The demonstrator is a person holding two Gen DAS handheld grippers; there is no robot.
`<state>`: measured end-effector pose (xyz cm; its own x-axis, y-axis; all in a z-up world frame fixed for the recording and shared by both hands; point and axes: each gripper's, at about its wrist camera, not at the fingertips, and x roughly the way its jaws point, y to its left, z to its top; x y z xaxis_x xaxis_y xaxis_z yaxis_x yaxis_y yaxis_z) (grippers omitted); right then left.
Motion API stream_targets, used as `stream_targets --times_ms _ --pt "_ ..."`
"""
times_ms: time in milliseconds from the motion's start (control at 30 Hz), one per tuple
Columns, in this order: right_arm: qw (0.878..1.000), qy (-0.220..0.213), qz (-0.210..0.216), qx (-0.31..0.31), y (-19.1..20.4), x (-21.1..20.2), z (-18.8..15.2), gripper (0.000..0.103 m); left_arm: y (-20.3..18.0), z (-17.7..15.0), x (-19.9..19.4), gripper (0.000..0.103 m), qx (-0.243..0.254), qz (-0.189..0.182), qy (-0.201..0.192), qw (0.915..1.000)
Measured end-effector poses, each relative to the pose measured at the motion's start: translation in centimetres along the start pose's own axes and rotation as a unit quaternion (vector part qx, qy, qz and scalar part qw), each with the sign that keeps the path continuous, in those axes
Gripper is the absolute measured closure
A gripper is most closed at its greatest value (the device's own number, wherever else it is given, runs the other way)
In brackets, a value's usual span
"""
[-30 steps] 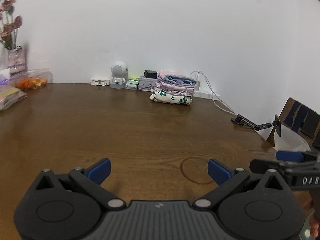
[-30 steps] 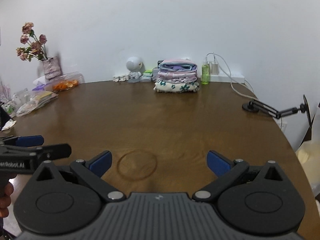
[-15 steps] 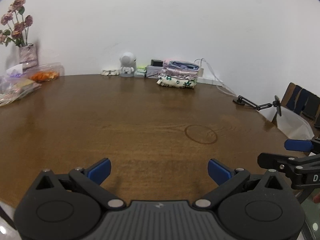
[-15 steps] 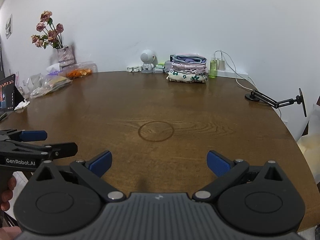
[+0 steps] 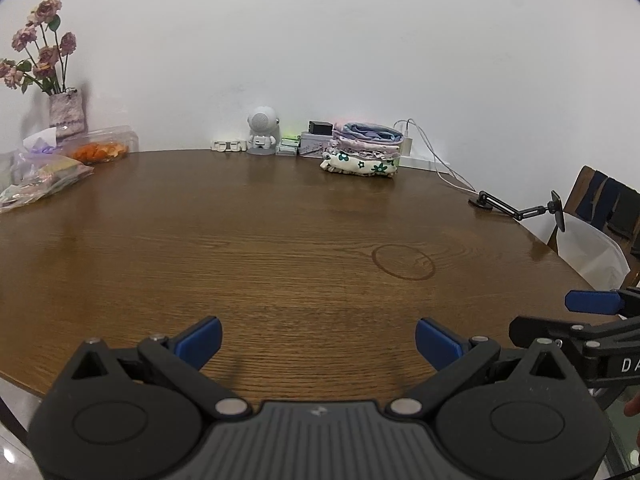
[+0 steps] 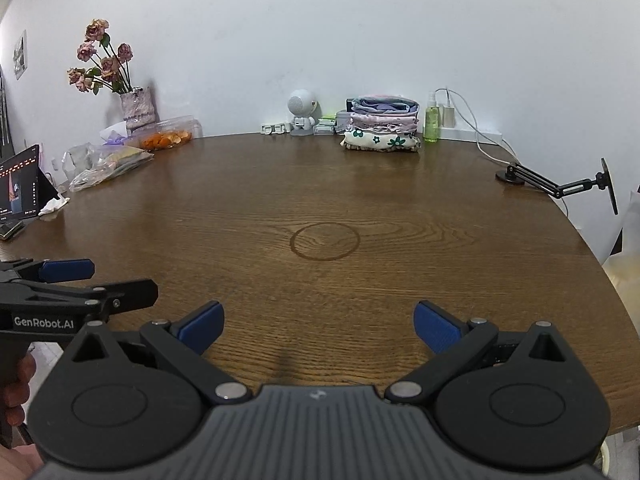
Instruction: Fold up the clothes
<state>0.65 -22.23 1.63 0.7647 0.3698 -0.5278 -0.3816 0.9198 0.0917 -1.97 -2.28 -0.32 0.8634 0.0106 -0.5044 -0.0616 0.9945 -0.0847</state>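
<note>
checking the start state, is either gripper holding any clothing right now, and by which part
Nothing is held. The left gripper and right gripper are both open and empty; the folded clothes sit at the far table edge.

Chair point(image 5: 608, 204) cut by frame edge, tablet point(image 6: 18, 184) cropped

"GenRobot.AI" on left gripper point(image 6: 68, 276)

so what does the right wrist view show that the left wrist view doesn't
Only the right wrist view: a green bottle beside the clothes, and a lit screen at the table's left edge. Only the left wrist view: a chair past the table's right side. Both: the folded stack, flowers, white figurine, stand, ring mark, and both open grippers, left gripper and right gripper.
</note>
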Motion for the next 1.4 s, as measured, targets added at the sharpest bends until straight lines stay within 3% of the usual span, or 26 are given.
stream_targets --times_ms 1400 --pt "1.000 0.002 0.015 0.007 -0.54 0.17 -0.56 0.000 -0.01 0.01 -0.33 0.000 0.001 -0.006 -0.006 1.0000"
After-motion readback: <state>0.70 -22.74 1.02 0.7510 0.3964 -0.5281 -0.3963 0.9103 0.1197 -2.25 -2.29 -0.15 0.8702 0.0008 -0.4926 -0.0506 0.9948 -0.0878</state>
